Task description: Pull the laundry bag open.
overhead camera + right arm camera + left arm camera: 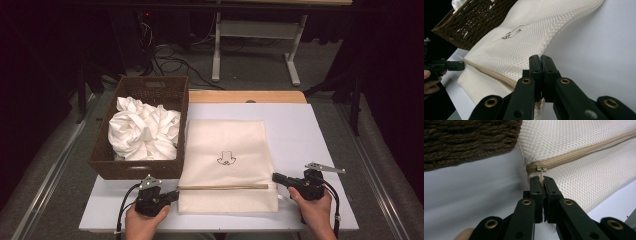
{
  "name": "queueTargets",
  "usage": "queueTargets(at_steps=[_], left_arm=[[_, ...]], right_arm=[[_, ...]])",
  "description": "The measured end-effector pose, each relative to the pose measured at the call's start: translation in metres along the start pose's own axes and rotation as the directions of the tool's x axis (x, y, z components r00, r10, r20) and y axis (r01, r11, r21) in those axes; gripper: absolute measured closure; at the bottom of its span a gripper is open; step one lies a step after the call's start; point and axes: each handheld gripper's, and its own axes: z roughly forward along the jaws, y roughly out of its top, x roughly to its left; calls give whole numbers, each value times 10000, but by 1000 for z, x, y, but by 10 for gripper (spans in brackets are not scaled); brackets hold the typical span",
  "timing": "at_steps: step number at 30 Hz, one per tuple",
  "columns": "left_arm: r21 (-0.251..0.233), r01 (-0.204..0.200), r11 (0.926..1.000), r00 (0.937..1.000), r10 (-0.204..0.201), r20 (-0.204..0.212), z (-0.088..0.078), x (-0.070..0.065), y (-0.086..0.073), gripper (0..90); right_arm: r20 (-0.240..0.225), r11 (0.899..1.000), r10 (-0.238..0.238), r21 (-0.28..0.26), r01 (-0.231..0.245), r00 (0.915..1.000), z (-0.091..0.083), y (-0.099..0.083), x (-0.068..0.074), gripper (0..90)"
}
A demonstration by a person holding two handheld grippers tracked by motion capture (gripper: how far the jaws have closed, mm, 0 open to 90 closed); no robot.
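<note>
A white mesh laundry bag (pixel 227 160) lies flat on the desk (pixel 310 130), just beside a brown wicker basket (pixel 150 90) holding white cloth (pixel 142 132). The left gripper (pixel 175 194) pinches the zipper pull (pixel 541 171) at the bag's left end. The right gripper (pixel 275 177) is pressed together on the bag's right edge by the zipper (pixel 222 187).

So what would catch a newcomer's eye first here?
The white mesh bag lying mid-table, with both grippers clamped at its zipper: the left gripper pinches the pull, the right gripper grips the other end. Next, the brown basket at the bag's left, holding crumpled white cloth.
</note>
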Motion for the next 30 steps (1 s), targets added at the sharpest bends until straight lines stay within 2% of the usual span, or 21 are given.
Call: queueTargets(at_steps=[4,11,19,30], left_arm=[[-2,-54,10000,9999,54,-104,-3,2,0,870],[-1,-33,10000,10000,33,-27,-5,3,-1,871],[-102,-23,9999,9998,21,-211,-7,5,-3,872],[-11,12,10000,9998,-12,-220,-2,6,-6,871]], right_arm=[[186,10000,-83,44,82,9998,1,0,1,898],[378,9999,-25,117,21,9993,3,1,-1,899],[512,9995,-96,293,81,9986,7,0,-2,900],[882,9958,-193,910,112,9959,22,-4,-12,897]])
